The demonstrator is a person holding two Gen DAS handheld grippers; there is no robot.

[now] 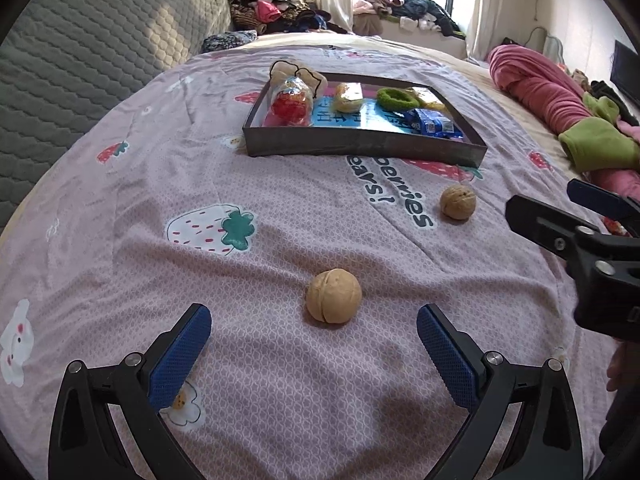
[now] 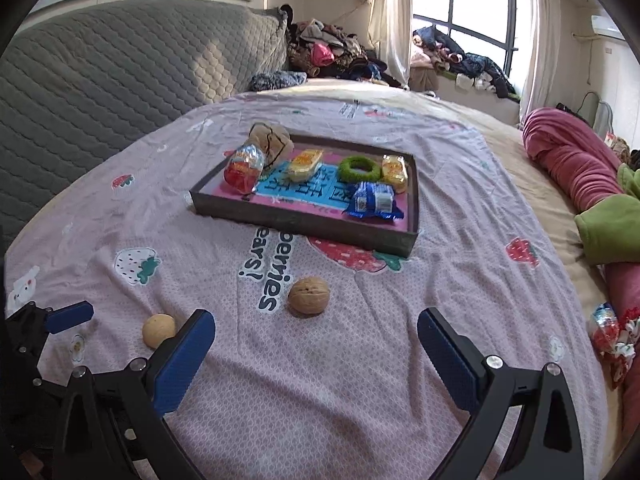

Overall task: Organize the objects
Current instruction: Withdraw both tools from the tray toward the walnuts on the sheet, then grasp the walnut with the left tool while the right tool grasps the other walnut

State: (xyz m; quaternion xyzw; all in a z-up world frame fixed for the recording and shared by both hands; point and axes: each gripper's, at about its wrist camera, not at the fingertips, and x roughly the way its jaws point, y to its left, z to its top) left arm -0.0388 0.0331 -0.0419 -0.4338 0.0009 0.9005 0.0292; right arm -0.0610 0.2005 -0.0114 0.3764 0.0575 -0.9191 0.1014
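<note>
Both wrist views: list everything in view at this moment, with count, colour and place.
walnuts: 2, tan, loose on the sheet, one by the left gripper, one nearer the tray
tray: 1, dark, middle of the bed
snack packets: 4 in the tray, red-and-clear at the left end, two yellow, blue in front
hair tie: 1, green, in the tray
sheet: 1, pink with strawberry print, spread over the bed
blanket roll: 1, pink and green, right edge of the bed
clothes pile: mixed colours, beyond the bed by the window
left gripper: black with blue pads, open, empty
right gripper: same, open, empty
</note>
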